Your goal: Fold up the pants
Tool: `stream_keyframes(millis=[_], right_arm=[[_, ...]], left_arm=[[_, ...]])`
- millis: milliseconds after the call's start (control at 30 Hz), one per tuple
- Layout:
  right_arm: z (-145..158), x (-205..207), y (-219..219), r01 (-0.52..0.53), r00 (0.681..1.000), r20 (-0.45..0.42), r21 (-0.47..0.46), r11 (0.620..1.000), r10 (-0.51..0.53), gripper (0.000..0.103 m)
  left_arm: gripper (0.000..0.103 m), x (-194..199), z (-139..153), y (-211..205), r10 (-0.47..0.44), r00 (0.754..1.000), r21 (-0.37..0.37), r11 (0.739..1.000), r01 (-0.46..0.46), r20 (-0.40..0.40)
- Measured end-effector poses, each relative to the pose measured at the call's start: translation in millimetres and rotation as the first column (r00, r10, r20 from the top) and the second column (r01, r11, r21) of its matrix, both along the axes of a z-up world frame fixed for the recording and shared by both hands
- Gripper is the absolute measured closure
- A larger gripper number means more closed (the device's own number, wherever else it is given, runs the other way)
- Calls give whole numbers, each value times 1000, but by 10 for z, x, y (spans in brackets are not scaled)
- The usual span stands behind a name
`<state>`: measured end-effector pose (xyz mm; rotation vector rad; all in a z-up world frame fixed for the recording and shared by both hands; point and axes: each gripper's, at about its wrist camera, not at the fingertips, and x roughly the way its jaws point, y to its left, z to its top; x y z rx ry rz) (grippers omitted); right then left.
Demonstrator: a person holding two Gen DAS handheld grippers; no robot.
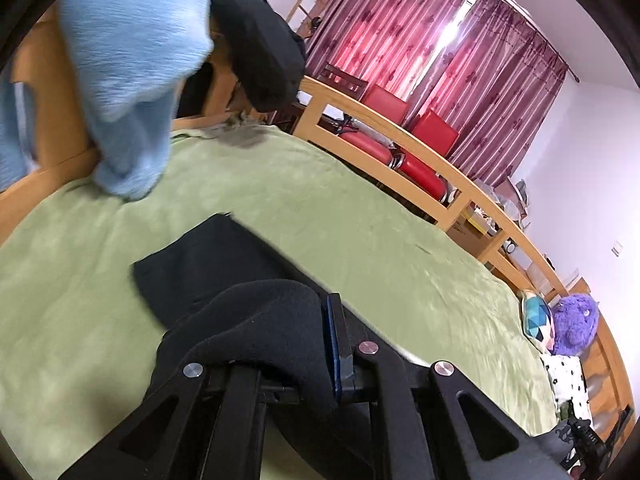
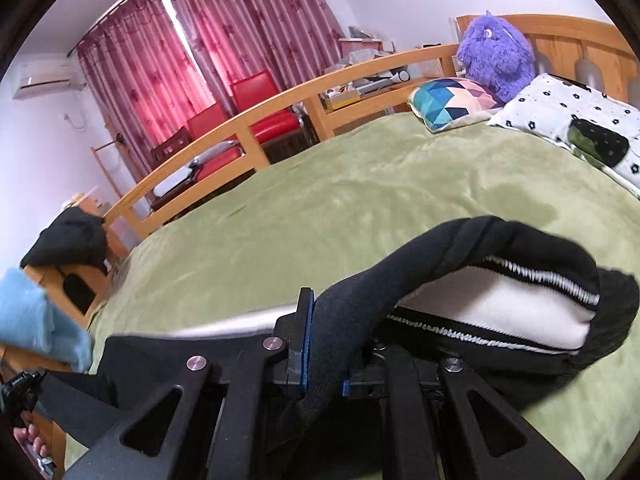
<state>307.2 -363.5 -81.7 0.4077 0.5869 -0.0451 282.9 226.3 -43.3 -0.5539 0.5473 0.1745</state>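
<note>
The black pants (image 1: pixel 208 264) lie on the green bed cover (image 1: pixel 320 208), one end draped over my left gripper (image 1: pixel 296 344). The left gripper is shut on the black cloth, with one blue-padded finger (image 1: pixel 334 340) showing beside it. In the right wrist view my right gripper (image 2: pixel 326 344) is shut on the waistband end of the pants (image 2: pixel 520 248), which shows a white lining and a white-stitched band (image 2: pixel 500 312). The pants hang slightly above the green cover (image 2: pixel 360 184).
A light blue garment (image 1: pixel 132 64) and a black one (image 1: pixel 260 48) hang at the foot of the bed. A wooden bed rail (image 1: pixel 440 164), red chairs (image 1: pixel 392 132), pillows (image 2: pixel 560 116) and a purple plush toy (image 2: pixel 496 56) border the bed.
</note>
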Motion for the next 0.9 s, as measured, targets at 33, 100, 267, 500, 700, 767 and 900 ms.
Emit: stream_keyframes(millis=[33, 100, 267, 500, 700, 767, 900], right_arm=[[-23, 117, 8, 10, 1000, 3, -1, 1000, -10, 92], [-147, 381, 29, 39, 999, -9, 2, 999, -39, 89], [-695, 694, 129, -31, 984, -175, 55, 998, 40, 58], [-772, -95, 351, -109, 972, -220, -103, 989, 84, 39], [-1107, -631, 360, -107, 954, -295, -169, 980, 54, 37], [-1271, -689, 314, -107, 949, -308, -115, 988, 68, 37], [-1570, -574, 138, -46, 928, -371, -9, 999, 40, 37]], left_arm=[[94, 117, -46, -16, -1, 1000, 1, 1000, 1, -5], [86, 370, -185, -62, -11, 999, 0, 1000, 11, -32], [50, 550, -549, -263, -71, 980, -9, 997, 71, -185], [21, -53, -743, -374, -92, 968, -18, 996, 90, -235], [21, -239, -1140, -540, -205, 935, -96, 978, 185, -288], [21, -251, -1292, -650, -230, 934, -127, 971, 201, -275], [22, -56, -1570, -647, -186, 933, -138, 979, 149, -307]])
